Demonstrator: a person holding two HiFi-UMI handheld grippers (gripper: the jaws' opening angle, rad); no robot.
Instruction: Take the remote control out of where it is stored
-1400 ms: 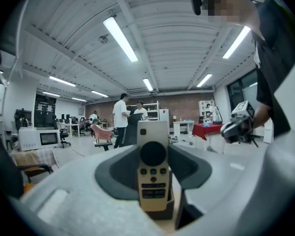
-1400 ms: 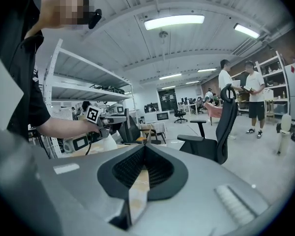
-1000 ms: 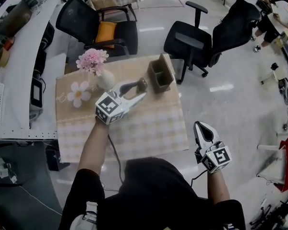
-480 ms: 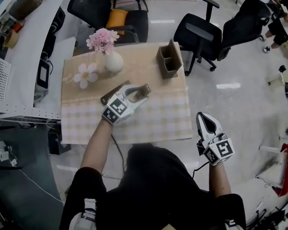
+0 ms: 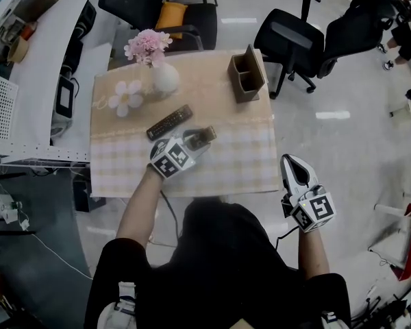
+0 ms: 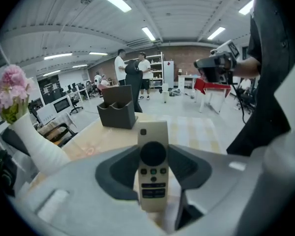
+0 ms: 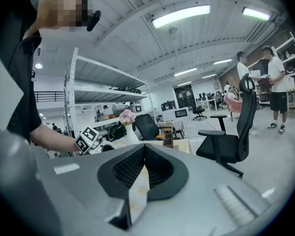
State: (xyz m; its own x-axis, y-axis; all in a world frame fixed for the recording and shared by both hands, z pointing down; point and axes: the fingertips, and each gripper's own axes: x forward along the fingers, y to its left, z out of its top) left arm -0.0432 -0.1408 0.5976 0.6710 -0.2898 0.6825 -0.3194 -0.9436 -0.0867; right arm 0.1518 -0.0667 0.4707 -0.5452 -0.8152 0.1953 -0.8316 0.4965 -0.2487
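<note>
Two left fingers (image 6: 117, 173) pinch the remote (image 6: 153, 167) across its narrow body, about midway along, clear of its holder (image 5: 246, 74), which stands well beyond the fingertips. We judge it light, rigid and smooth-sided. A hold at mid-length suits it, since nearer one end it could pivot or slip. A black remote (image 5: 170, 122) lies just left of the fingers on the table (image 5: 240, 166). The right fingers (image 7: 130, 168), off the table, are pressed together on nothing.
</note>
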